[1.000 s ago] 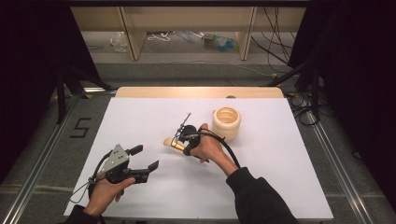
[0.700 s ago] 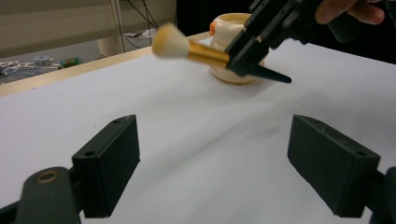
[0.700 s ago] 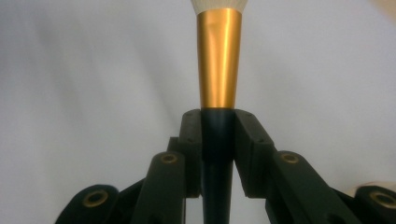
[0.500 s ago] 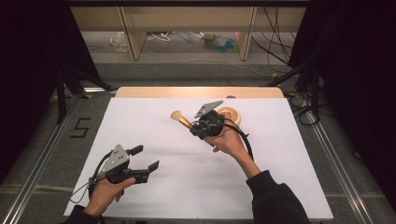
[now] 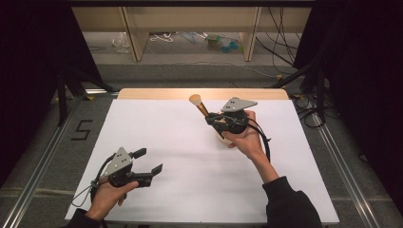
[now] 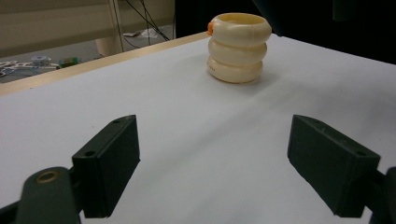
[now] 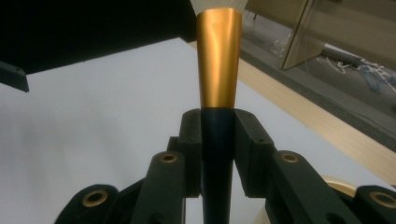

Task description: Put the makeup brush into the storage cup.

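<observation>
My left gripper (image 5: 145, 173) sits low in the lower left of the high view, held in my left hand (image 5: 107, 194) just above the white table (image 5: 180, 156), its jaws standing wide apart with nothing between them. In the left gripper view those two black jaws frame bare table, and beyond them, in the upper middle of that frame, stands the cream holder (image 6: 239, 47), a ribbed stack of three rings, upright, with a bit of orange at its rim. Farther up the high view, right of centre, my right hand (image 5: 242, 137) carries my right gripper (image 5: 211, 118) above the table, and the holder is mostly hidden under it. Its jaws are clamped on the dark handle of the brush (image 7: 218, 60); the gold ferrule rises straight out above the pads. In the high view the brush head points to the upper left, toward the table's wooden far edge (image 5: 157, 93).
</observation>
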The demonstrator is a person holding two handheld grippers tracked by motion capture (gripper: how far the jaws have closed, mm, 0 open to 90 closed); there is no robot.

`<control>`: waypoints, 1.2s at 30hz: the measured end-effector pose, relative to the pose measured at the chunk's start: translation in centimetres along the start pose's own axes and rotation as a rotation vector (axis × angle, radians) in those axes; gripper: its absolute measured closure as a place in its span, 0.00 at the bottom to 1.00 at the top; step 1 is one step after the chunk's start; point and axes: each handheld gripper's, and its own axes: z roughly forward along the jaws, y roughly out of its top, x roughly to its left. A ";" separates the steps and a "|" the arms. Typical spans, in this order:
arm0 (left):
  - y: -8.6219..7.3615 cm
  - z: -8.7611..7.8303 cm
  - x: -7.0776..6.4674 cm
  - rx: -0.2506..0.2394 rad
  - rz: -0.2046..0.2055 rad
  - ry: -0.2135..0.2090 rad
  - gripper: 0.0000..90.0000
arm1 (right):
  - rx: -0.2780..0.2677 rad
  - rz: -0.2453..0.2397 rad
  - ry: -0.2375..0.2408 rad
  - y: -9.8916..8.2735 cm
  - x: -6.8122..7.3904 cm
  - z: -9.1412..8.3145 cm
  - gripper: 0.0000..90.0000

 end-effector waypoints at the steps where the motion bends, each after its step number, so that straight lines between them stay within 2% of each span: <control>1: 0.0 0.0 0.0 -0.001 0.001 -0.001 0.19 | -0.007 0.010 0.001 0.1 -0.2 -0.2 0.83; 4: 0.0 0.0 -0.1 0.001 -0.009 0.001 0.19 | -0.037 0.034 -0.013 0.0 -0.8 -0.5 0.83; 5: 0.0 0.0 0.0 0.000 0.006 -0.001 0.19 | -0.046 0.052 -0.005 0.0 -1.1 -0.6 0.83; 6: 0.0 0.0 -0.1 -0.001 0.004 -0.001 0.19 | -0.046 0.052 -0.005 0.0 -1.1 -0.6 0.83; 7: 0.0 0.0 -0.1 0.000 -0.007 0.001 0.19 | -0.065 0.050 -0.022 -0.1 -1.3 -0.7 0.83; 9: 0.0 0.0 -0.1 0.000 -0.002 0.001 0.19 | -0.074 0.063 -0.022 -0.1 -1.6 -0.9 0.83; 11: 0.1 0.0 -0.1 -0.004 0.005 -0.002 0.19 | -0.104 0.056 -0.050 0.0 -2.1 -1.2 0.83; 16: 0.0 -0.1 0.0 -0.001 0.004 -0.002 0.19 | -0.148 0.082 -0.084 -0.3 -3.4 -1.8 0.83; 20: 0.1 -0.1 -0.1 -0.002 0.003 -0.002 0.19 | -0.170 0.101 -0.107 -0.7 -4.5 -2.2 0.83; 23: 0.0 0.0 -0.1 -0.001 0.005 -0.003 0.19 | -0.183 0.101 -0.118 -0.8 -4.7 -2.2 0.83; 36: 0.1 -0.1 -0.1 -0.006 0.005 -0.004 0.19 | -0.204 0.110 -0.129 -1.2 -6.0 -1.8 0.83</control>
